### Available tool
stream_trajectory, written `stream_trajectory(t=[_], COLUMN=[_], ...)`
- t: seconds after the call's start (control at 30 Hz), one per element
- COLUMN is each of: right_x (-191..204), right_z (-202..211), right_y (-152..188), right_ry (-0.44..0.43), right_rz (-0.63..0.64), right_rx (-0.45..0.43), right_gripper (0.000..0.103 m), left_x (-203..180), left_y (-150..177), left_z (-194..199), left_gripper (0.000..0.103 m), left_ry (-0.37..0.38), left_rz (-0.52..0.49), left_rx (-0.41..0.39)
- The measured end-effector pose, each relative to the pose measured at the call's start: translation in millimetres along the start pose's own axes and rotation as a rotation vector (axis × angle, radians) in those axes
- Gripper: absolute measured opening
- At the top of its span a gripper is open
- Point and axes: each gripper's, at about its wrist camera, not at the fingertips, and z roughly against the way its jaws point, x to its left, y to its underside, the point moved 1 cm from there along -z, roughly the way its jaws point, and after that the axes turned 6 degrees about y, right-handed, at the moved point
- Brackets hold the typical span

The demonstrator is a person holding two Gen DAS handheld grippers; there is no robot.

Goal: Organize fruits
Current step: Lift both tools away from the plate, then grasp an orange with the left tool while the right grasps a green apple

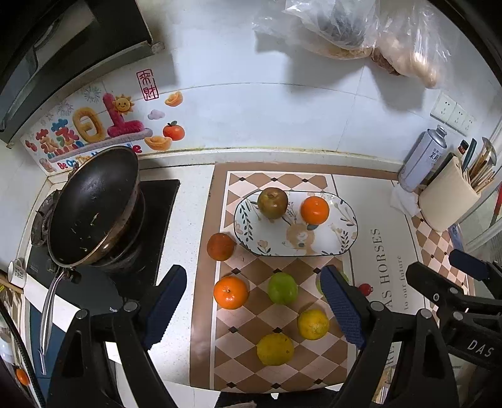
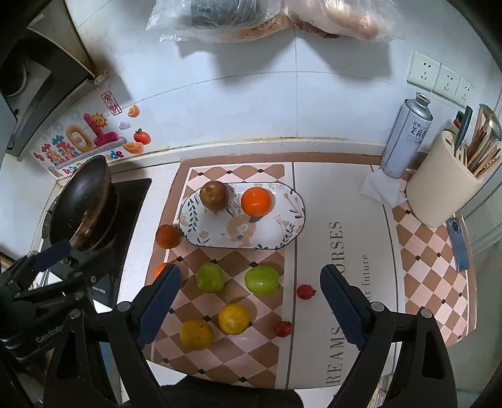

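An oval patterned plate (image 1: 342, 241) (image 2: 291, 219) on the checkered mat holds a brown fruit (image 1: 272, 202) (image 2: 214, 195) and an orange (image 1: 314, 210) (image 2: 256, 201). Loose on the mat lie a dark orange (image 1: 220, 246) (image 2: 168, 236), an orange (image 1: 231, 292), two green fruits (image 2: 210, 277) (image 2: 261, 279), two yellow citrus (image 2: 233, 318) (image 2: 196, 334) and two small red fruits (image 2: 305, 291) (image 2: 282, 328). My left gripper (image 1: 254, 310) hangs open above the loose fruit, holding nothing. My right gripper (image 2: 249, 309) is open and empty too, beside it on the right.
A black wok (image 1: 94, 204) sits on the stove at left. A grey bottle (image 2: 404, 135) and a cream utensil holder (image 2: 439, 188) stand at back right, a phone (image 2: 458, 244) beside them. Plastic bags (image 2: 251, 18) hang on the tiled wall.
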Motion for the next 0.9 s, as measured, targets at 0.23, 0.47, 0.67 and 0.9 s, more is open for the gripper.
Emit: stream_trajectory(t=[0.23, 0.47, 0.67, 0.9], right_x=[0, -4, -8, -12], right_z=[-25, -125, -211, -249], right_y=[-8, 4, 29, 44], right_ry=[-0.041, -0.103, -0.036, -0.026], right_rz=[-0.038, -0.107, -0.147, -0.189], right_rx=[0.037, 0.240, 0.405, 0.482], right_gripper=[0.093, 0.093, 0.093, 0.093], left_x=[13, 58, 92, 97], left_y=[-7, -3, 20, 46], left_z=[-14, -73, -136, -200], left_gripper=[0.087, 0.100, 0.100, 0.100], left_ry=[-0.006, -0.075, -0.076, -0.035], left_rz=[0.035, 0.099, 0.179, 0.215], left_rx=[0.017, 0.152, 0.318, 0.481])
